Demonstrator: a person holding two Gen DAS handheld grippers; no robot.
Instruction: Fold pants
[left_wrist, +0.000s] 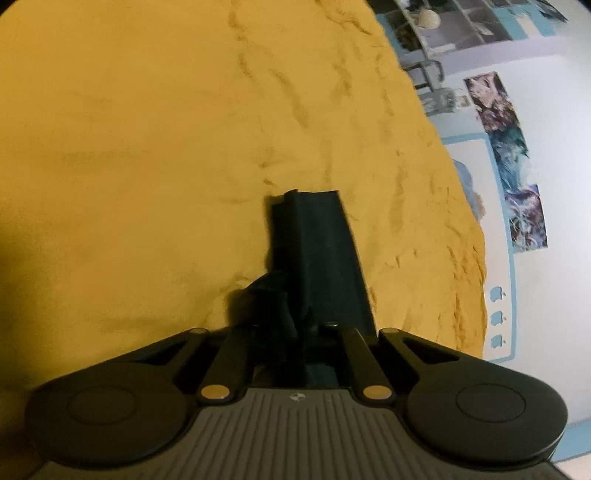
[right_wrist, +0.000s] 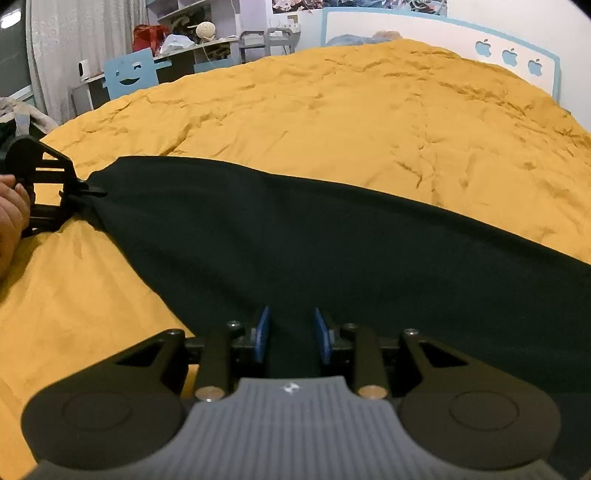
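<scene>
Looking down my right gripper (right_wrist: 291, 334) first, I see its blue pads (right_wrist: 263, 332) spread apart with the dark, near-black fabric pants (right_wrist: 314, 251) lying between and under them, so those jaws are released and grip nothing; I judge they sit over the near edge ready to pinch it. The pants stretch as a broad band across the mustard-yellow quilted bed cover (right_wrist: 332, 110), laid out flat so a fold can run cleanly. Farther off to my left, the left gripper (right_wrist: 90, 192) is clenched on a corner of the cloth, drawing it to a taut point; its own camera shows a narrow strip of fabric running forward out of the closed jaws. That hold, I think, anchors one end while the other is gathered. Beyond the bed stands a white headboard with a pale-blue border (right_wrist: 443, 22).
</scene>
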